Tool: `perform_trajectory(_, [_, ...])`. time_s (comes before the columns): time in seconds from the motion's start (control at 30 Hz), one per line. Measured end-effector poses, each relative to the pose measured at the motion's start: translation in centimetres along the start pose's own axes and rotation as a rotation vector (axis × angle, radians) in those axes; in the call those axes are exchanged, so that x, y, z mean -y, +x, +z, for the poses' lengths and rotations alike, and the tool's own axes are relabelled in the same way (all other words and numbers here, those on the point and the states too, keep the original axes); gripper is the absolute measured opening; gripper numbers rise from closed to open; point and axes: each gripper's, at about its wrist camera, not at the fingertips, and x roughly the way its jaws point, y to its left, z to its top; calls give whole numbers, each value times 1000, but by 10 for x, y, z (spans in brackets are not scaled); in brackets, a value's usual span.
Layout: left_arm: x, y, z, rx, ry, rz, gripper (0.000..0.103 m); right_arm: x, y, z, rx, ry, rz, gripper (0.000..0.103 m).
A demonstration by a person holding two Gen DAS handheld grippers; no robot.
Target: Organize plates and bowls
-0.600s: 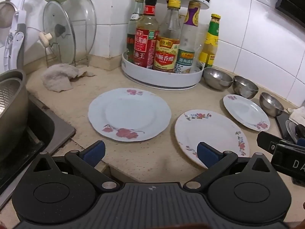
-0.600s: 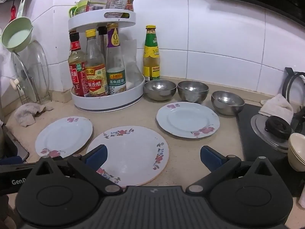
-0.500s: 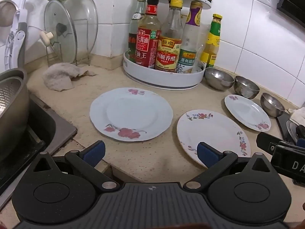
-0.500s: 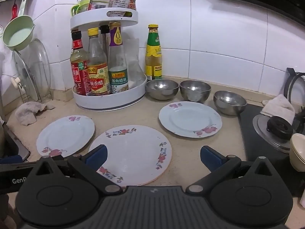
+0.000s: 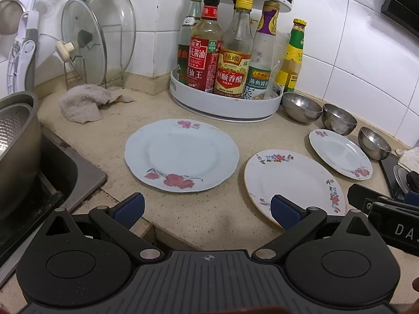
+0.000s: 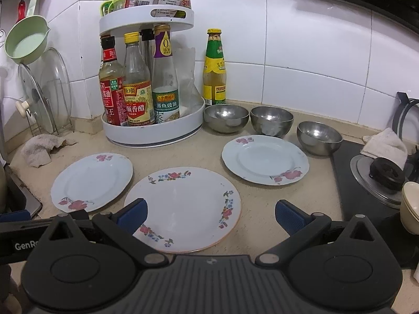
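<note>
Three flowered plates lie apart on the counter: a pale blue left plate (image 5: 182, 154) (image 6: 91, 181), a larger white middle plate (image 5: 294, 183) (image 6: 183, 206) and a pale blue right plate (image 5: 340, 154) (image 6: 264, 158). Three steel bowls (image 6: 226, 117) (image 6: 271, 121) (image 6: 319, 138) stand in a row behind them, also in the left wrist view (image 5: 301, 107). My left gripper (image 5: 207, 209) is open and empty, just short of the left plate. My right gripper (image 6: 209, 216) is open and empty over the near edge of the middle plate.
A white two-tier rack (image 6: 154, 128) of sauce bottles stands at the back, a green-capped bottle (image 6: 214, 70) beside it. A sink with a steel pot (image 5: 15, 141) is left, a rag (image 5: 81, 102) and lid stand (image 5: 97, 41) behind. A stove with a lid (image 6: 379, 172) is right.
Both grippers have moved slightly forward and tilted, so the plates sit a little higher and larger in view. Nothing was grasped or moved.
</note>
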Motion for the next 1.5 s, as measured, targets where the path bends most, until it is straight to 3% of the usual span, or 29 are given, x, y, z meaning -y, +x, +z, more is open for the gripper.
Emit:
perform_trajectory(0.5, [-1,-1,0,57,-2,0,103,-1,2,-3,5,-55,-28,102])
perform_trajectory(1.5, [-11,5,3,4,-12,16,103,-8,12,1,-29,-42,-11,102])
